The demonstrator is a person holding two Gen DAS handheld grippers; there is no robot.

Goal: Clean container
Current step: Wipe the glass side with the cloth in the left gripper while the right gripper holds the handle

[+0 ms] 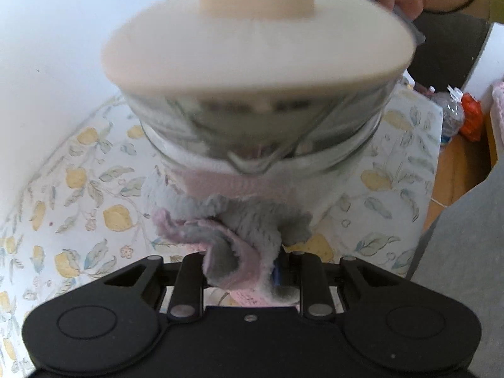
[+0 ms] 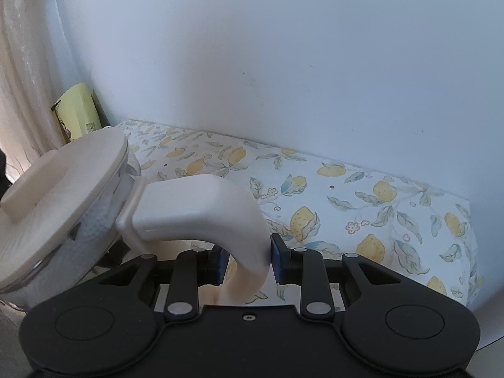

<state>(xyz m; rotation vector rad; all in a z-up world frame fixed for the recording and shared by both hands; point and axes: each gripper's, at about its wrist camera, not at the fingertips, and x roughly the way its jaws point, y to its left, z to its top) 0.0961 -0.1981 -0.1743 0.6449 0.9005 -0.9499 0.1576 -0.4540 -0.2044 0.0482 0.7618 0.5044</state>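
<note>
Cloth [image 1: 239, 236], grey and pink, is clamped in the left gripper [image 1: 244, 267] and pressed up against the blurred glass container [image 1: 258, 126], which appears tilted above the lemon-print desk [image 1: 78, 208]; its cream lid [image 1: 252, 47] is on. From the right wrist, the right gripper [image 2: 247, 260] is closed on the container's cream handle [image 2: 201, 211], holding it tilted at the left, above the desk.

This looks like a home. A lemon-print tablecloth [image 2: 362, 201] meets a plain white wall [image 2: 283, 63]. A curtain [image 2: 19, 94] hangs nearby.
</note>
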